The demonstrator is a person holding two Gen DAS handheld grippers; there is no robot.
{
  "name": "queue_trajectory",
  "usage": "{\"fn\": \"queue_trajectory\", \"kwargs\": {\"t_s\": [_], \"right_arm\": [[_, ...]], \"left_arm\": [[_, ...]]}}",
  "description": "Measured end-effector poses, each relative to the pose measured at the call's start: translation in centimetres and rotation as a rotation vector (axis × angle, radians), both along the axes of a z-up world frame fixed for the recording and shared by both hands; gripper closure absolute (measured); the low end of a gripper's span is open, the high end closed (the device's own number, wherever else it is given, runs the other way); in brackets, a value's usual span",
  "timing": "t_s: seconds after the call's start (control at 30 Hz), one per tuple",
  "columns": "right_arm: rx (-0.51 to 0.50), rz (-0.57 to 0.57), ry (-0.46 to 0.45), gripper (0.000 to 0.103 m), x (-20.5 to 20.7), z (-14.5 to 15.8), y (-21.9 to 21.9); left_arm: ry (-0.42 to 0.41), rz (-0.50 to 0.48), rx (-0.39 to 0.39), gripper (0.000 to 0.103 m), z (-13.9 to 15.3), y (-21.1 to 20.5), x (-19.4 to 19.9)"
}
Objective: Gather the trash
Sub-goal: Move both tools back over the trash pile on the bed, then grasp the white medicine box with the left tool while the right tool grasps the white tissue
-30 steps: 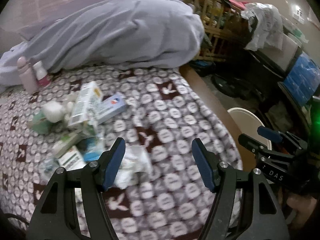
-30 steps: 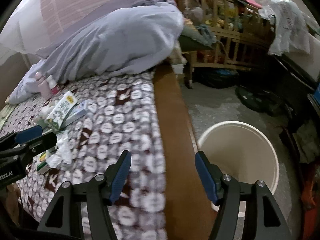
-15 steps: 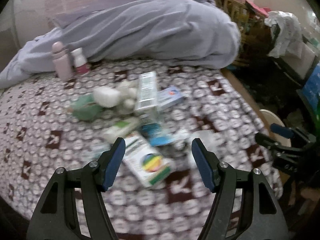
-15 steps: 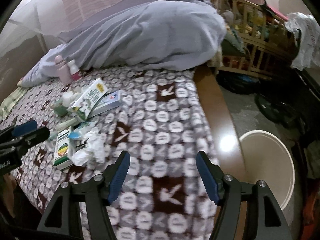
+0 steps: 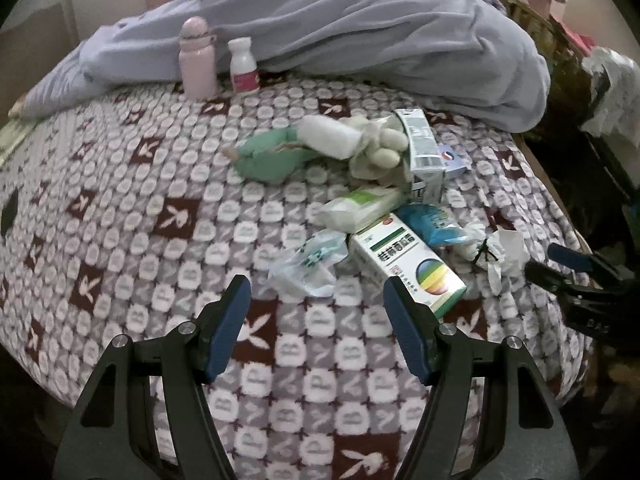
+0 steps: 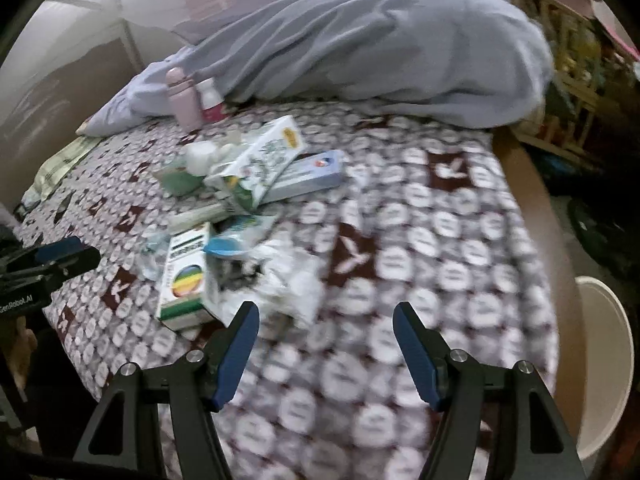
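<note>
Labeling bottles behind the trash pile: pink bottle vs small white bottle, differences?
The pink bottle is taller and wider than the white bottle. The pink bottle is plain pink all over; the white bottle carries a magenta label. Both stand upright, side by side, against the grey blanket.

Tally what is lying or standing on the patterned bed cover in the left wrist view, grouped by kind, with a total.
Cardboard boxes: 3 (rainbow-print box, tall carton, blue-and-white box)
Upright bottles: 2 (pink bottle, white bottle)
Soft packets and wrappers: 3 (tissue pack, blue packet, clear wrapper)
Crumpled tissue: 1
Other soft items, blurred: at least 3
Total: at least 12
</note>
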State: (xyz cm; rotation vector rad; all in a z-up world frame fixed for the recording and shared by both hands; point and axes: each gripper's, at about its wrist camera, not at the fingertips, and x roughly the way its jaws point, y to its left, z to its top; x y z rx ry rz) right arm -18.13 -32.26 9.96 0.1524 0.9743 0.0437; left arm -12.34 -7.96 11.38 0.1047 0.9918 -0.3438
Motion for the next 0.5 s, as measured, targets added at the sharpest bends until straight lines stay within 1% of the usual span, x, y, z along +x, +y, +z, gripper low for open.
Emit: {"fn": "queue_trajectory", "kwargs": {"t_s": [0.13,0.23,0.27,0.33,0.4,0.5], "right_arm": [[0.054,0.048,0.039,0.036,2.7,-1.9,1.3],[0.062,0.069,0.038,0.036,4.0,-3.1,1.9],[0.060,0.075,0.041,0.048,4.3,-3.4,2.0],[0.047,0.082,0.080,0.079,4.6,-4.2,2.1],[0.069,0.075,0.060,0.079,3.9,-3.7,1.5],[0.038,0.045,0.020,0.079,2.4,-2.3,0.2]], "left_arm": [[0.024,0.006,-0.023,0.035,-0.3,-0.2,0.4],[0.044,0.004,-0.041,0.035,-0.6,-0.9,0.6],[0.054,0.002,-0.051,0.035,-0.7,-1.2,0.7],[0.078,-0.006,-0.075,0.035,-1.2,-1.9,0.9],[0.097,-0.005,-0.089,0.035,-1.7,-2.6,1.2],[0.141,0.009,-0.122,0.035,-3.1,-3.9,2.1]]}}
